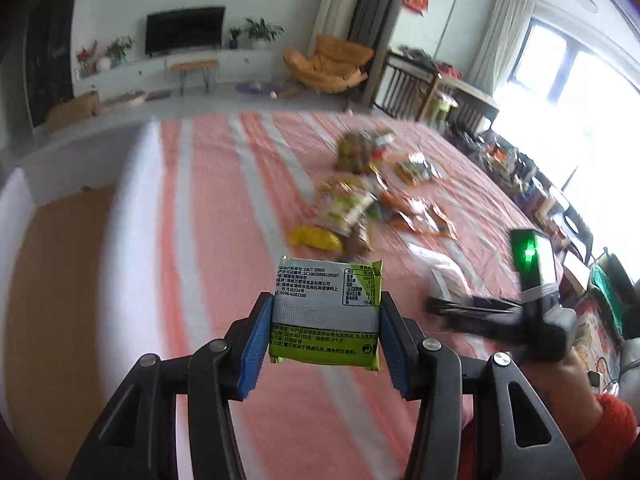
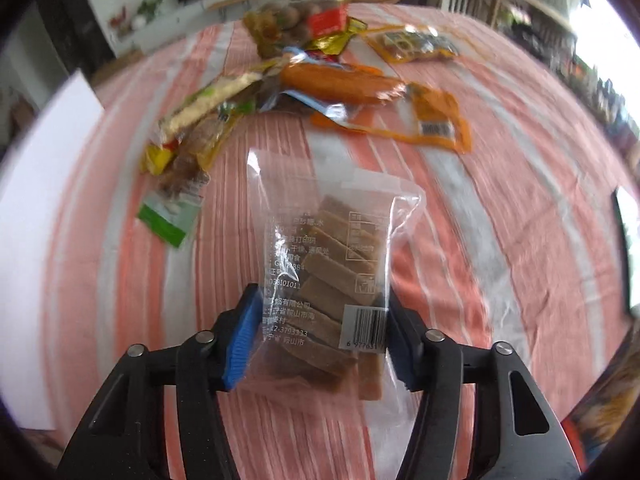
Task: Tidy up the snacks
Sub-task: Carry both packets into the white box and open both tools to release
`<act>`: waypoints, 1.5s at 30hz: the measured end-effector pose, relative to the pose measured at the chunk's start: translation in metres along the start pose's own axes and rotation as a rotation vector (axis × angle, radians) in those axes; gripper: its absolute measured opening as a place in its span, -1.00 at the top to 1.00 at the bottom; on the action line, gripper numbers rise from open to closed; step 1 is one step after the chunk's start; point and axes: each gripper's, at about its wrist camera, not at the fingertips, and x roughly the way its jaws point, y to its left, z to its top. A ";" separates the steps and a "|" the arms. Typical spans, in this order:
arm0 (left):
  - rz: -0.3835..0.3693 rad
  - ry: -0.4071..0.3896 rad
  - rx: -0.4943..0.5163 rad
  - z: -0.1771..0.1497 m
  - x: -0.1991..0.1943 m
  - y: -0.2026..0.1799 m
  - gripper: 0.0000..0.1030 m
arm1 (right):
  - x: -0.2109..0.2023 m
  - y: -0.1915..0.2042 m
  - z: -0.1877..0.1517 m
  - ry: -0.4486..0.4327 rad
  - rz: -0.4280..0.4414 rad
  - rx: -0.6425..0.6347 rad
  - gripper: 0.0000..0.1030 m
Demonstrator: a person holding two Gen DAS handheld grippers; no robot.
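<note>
Small green-and-silver snack packet [image 1: 326, 314] is hanging upright above the striped cloth, printed back facing camera, pinched on both side edges. Clear bag of brown bar slices [image 2: 326, 280] is sitting upright too, barcode at lower right, squeezed at its lower sides. Remaining snack pile [image 2: 308, 76] is lying scattered mid-cloth, overlapping, blurred.

Daylight poured in from the window [image 1: 576, 80] at the far right, blown out to plain white, and the room was bright. Motion blur smeared the snack pile [image 1: 360, 184] and the striped cloth [image 2: 500, 200] in both views (the packets nearest the lens stayed sharp, print readable). Fisheye bending curved the walls, and dark vignetting filled the corners. Shadows were soft and faint.
</note>
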 end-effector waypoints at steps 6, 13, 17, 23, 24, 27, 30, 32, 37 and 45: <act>0.160 -0.038 -0.076 -0.006 -0.053 0.080 0.02 | -0.040 -0.020 -0.003 -0.020 0.341 0.216 -0.14; 0.370 -0.009 -0.215 -0.033 -0.080 0.167 0.02 | -0.119 0.135 0.022 -0.049 0.719 -0.024 -0.14; 0.452 0.003 -0.308 -0.058 -0.091 0.201 -0.09 | -0.118 0.235 0.014 0.033 0.803 -0.199 -0.17; 0.523 -0.001 -0.477 -0.093 -0.102 0.247 -0.91 | -0.080 0.317 -0.002 0.187 0.818 -0.367 -0.40; 0.521 -0.002 -0.493 -0.095 -0.102 0.250 -0.91 | -0.082 0.315 -0.003 0.171 0.802 -0.376 -0.40; 0.501 -0.029 -0.505 -0.090 -0.101 0.246 -0.91 | -0.089 0.294 0.002 0.088 0.750 -0.393 -0.40; 0.425 -0.097 -0.449 -0.070 -0.096 0.214 -0.92 | -0.093 0.249 0.013 -0.032 0.642 -0.370 -0.46; 0.348 -0.129 -0.382 -0.056 -0.092 0.181 -0.92 | -0.081 0.203 0.018 -0.108 0.509 -0.310 -0.49; 0.068 -0.066 -0.171 -0.026 -0.056 0.071 -0.93 | -0.026 0.092 0.012 -0.201 0.067 -0.150 -0.49; -0.053 0.136 0.017 -0.028 0.069 -0.032 -0.93 | -0.015 0.003 0.001 -0.253 -0.116 0.032 -0.49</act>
